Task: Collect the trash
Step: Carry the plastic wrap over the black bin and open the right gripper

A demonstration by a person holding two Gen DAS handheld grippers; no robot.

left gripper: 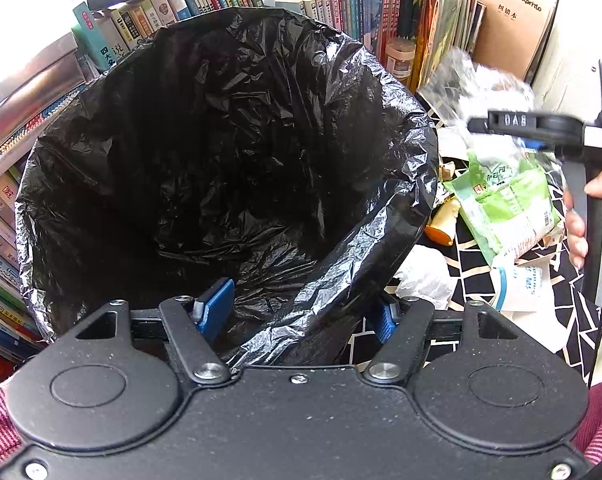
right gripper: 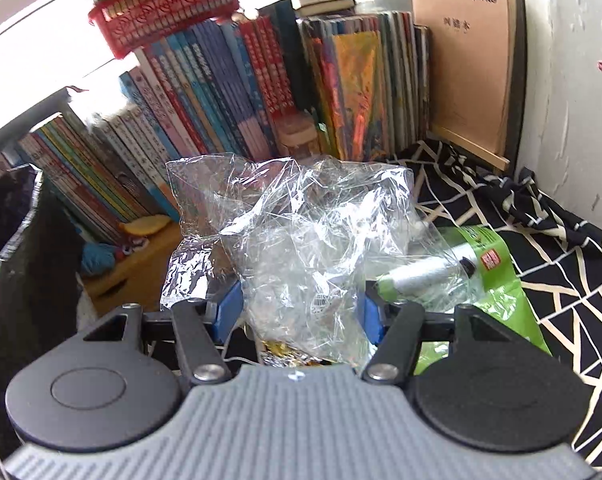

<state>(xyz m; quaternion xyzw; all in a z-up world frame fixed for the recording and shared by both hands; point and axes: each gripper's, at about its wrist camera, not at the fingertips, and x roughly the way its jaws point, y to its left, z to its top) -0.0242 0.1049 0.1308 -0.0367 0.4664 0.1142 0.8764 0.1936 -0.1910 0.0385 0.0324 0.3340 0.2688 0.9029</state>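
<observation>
A black trash bag [left gripper: 221, 140] stands wide open and fills the left wrist view. My left gripper [left gripper: 301, 312] straddles its near rim, one blue pad [left gripper: 215, 304] inside and the other outside, with a gap on each side. My right gripper [right gripper: 299, 312] is shut on a crumpled clear plastic wrapper [right gripper: 301, 232], lifted above the cloth. In the left wrist view that gripper [left gripper: 485, 128] and the wrapper [left gripper: 473, 80] hang to the right of the bag's rim, with a hand on the handle. A green snack packet [left gripper: 505, 208] [right gripper: 489, 264] lies on the cloth below.
A white crumpled wrapper [left gripper: 425, 280] and a blue-white packet [left gripper: 521, 284] lie on the black-and-white patterned cloth [right gripper: 541, 280]. Rows of books [right gripper: 221, 100] line the back. A yellow box [right gripper: 141, 264] sits beside the bag's edge [right gripper: 13, 240]. A white wall [right gripper: 573, 100] closes the right.
</observation>
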